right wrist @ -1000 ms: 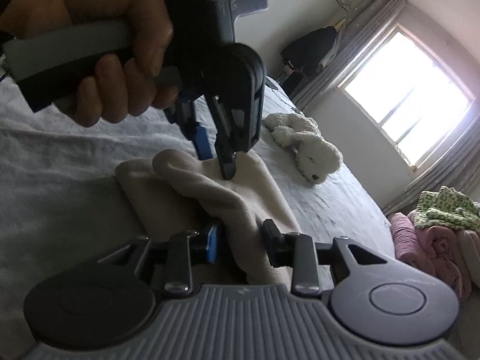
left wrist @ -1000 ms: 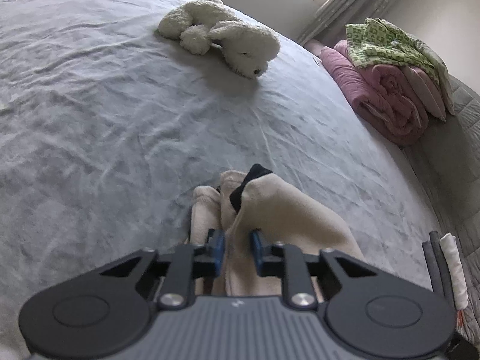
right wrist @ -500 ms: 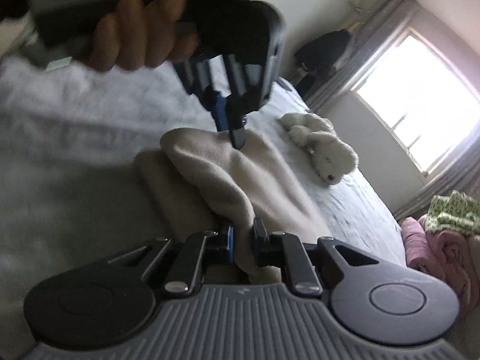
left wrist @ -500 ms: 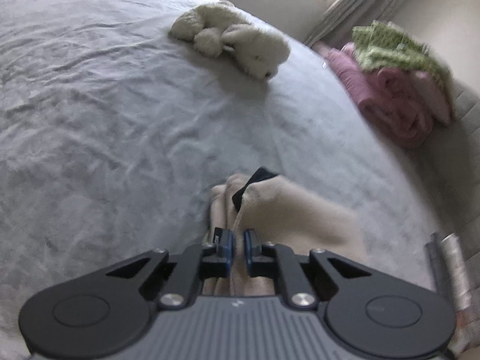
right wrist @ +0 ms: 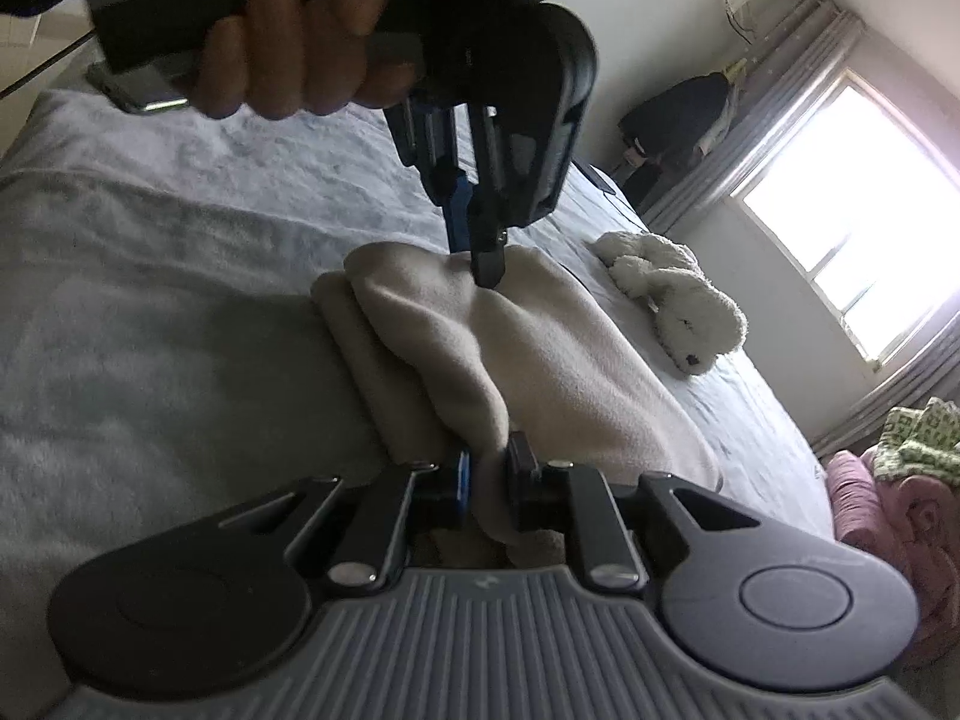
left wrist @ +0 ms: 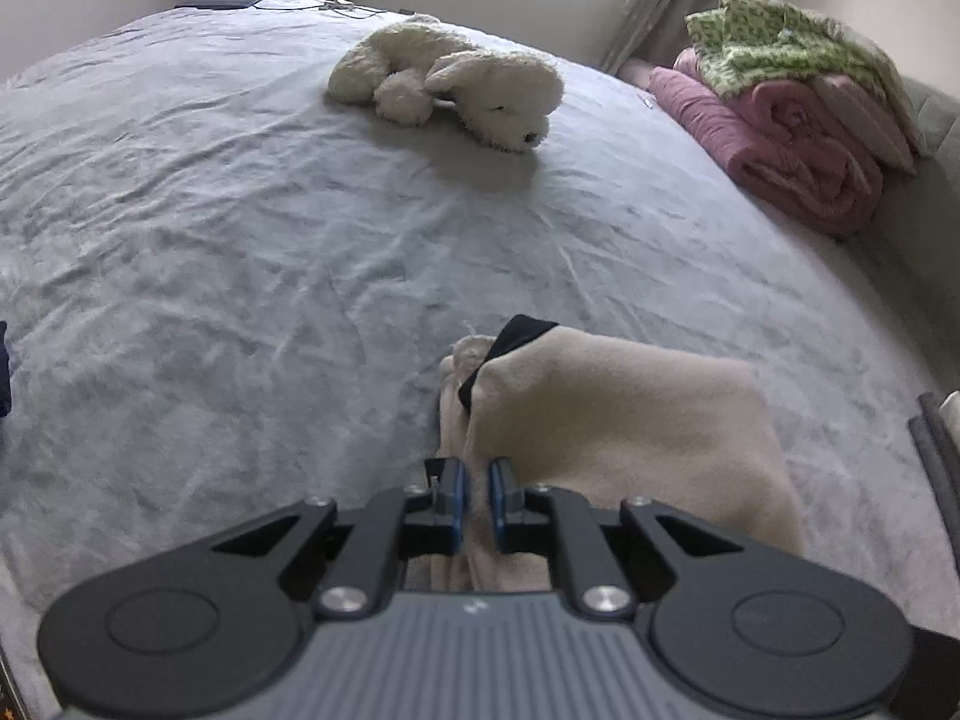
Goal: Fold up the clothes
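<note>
— Where the cloth (left wrist: pixel 624 414) lies bunched on the bed (left wrist: pixel 240 228), who has it?
— Both. The left gripper (left wrist: pixel 474 495) pinches a fold at one edge; the right gripper (right wrist: pixel 487 474) is clamped on another fold.
— Anything near?
— A plush toy (left wrist: pixel 456 84) well beyond, blankets (left wrist: pixel 798 120) at the side.

The beige garment (left wrist: pixel 630 420) pinched in my fingers (left wrist: pixel 459 495) is soft, matt fleece with a black lining at its opening. My left gripper (left wrist: pixel 474 495) and right gripper (right wrist: pixel 489 474) are matt black plastic with ribbed grey housings, shiny metal screws and smooth blue pads. The bed (left wrist: pixel 240 240) wears a grey, velvety, creased cover. The stuffed toy (left wrist: pixel 456 84) is shaggy white plush; the pink blanket (left wrist: pixel 780 144) looks fuzzy.
</note>
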Demonstrator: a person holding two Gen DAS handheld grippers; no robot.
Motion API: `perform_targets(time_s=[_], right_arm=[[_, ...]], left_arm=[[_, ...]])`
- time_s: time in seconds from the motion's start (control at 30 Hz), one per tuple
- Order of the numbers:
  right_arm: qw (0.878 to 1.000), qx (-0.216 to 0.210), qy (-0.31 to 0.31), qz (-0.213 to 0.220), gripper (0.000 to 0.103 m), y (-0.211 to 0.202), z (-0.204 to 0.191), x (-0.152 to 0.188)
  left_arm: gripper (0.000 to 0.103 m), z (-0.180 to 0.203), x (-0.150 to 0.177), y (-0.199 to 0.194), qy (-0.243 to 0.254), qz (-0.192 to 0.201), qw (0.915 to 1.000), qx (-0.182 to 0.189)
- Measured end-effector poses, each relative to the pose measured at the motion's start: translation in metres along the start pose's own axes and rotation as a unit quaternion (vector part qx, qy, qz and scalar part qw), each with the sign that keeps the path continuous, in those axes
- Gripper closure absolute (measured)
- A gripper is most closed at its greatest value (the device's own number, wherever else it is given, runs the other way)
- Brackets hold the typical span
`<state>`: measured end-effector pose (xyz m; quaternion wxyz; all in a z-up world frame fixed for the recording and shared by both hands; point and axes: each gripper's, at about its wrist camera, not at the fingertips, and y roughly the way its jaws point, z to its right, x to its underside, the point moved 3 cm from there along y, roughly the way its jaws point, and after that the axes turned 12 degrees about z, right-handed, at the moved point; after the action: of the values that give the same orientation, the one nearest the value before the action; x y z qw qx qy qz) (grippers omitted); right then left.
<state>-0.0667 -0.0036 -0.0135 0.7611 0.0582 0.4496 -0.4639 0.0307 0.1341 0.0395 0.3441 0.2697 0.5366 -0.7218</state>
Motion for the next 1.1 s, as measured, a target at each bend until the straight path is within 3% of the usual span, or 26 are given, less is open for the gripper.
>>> perform_targets(time_s=[0.2, 0.27, 0.4, 0.47, 0.6, 0.77, 0.93, 1.1], right_arm=[[1.0, 0.002, -0.013, -0.003, 0.085, -0.001, -0.006, -0.001], [1.0, 0.002, -0.016, -0.003, 0.085, -0.001, -0.007, -0.001], [1.0, 0.003, -0.011, -0.002, 0.085, -0.001, -0.008, -0.001], [1.0, 0.004, -0.008, -0.001, 0.085, -0.002, -0.01, -0.001], [1.0, 0.005, 0.001, -0.002, 0.085, -0.002, -0.009, -0.002], [1.0, 0.006, 0.017, 0.0, 0.085, -0.003, -0.006, -0.001], [1.0, 0.011, 0.024, -0.002, 0.081, -0.008, -0.004, -0.005], [0.987, -0.017, 0.159, -0.005, 0.083, -0.027, 0.027, -0.013]], left_arm=[[0.081, -0.007, -0.007, -0.002, -0.029, -0.007, 0.9996, -0.002], [0.082, -0.008, -0.011, -0.01, -0.034, 0.007, 0.9994, -0.002], [0.083, 0.008, -0.024, -0.036, 0.035, 0.082, 0.996, 0.009], [0.083, 0.018, -0.024, -0.041, 0.059, 0.101, 0.9927, 0.029], [0.083, 0.03, -0.015, -0.03, 0.067, 0.08, 0.9925, 0.063], [0.083, 0.038, 0.006, -0.003, 0.094, 0.027, 0.9945, 0.036], [0.083, 0.038, 0.01, 0.004, 0.107, 0.019, 0.9937, 0.027], [0.083, 0.036, 0.011, 0.005, 0.115, 0.018, 0.9929, 0.024]])
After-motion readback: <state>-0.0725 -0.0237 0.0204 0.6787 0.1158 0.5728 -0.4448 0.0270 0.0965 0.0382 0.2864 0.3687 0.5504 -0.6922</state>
